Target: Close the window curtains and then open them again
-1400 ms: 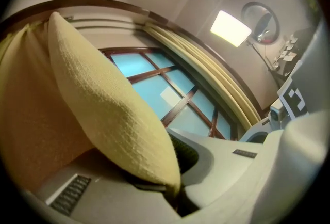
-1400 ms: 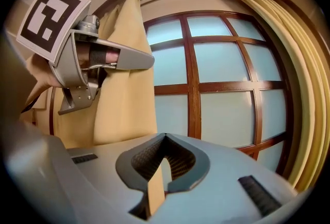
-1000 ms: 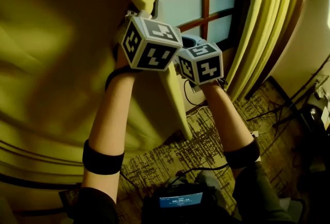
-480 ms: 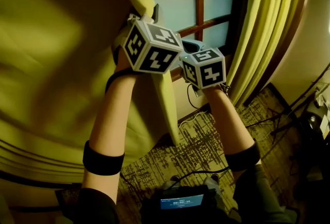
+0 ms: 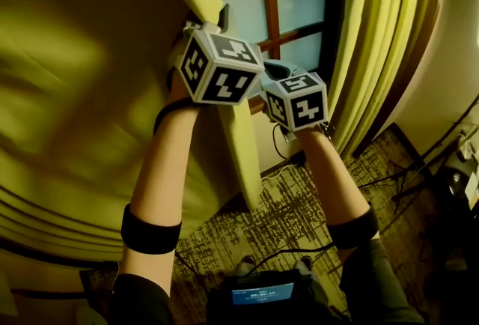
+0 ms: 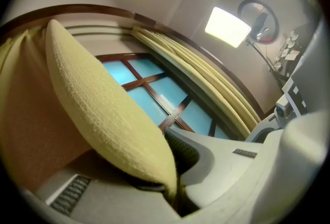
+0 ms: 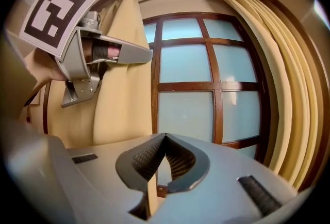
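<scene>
— So, where's the yellow fabric curtain (image 6: 103,109)?
— Partly drawn across the brown-framed glass window (image 7: 185,70), with the left hand-held gripper (image 6: 174,187) clenched on its edge; the right hand-held gripper (image 7: 165,138) is clenched empty, facing the window.

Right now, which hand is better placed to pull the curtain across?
Left, probably: the left tongs are shut on the curtain. The right tongs are shut too, but I cannot tell whether they hold it.

Left gripper (image 6: 170,187) clamped on yellow curtain (image 6: 103,109), window (image 6: 154,98) behind
</scene>
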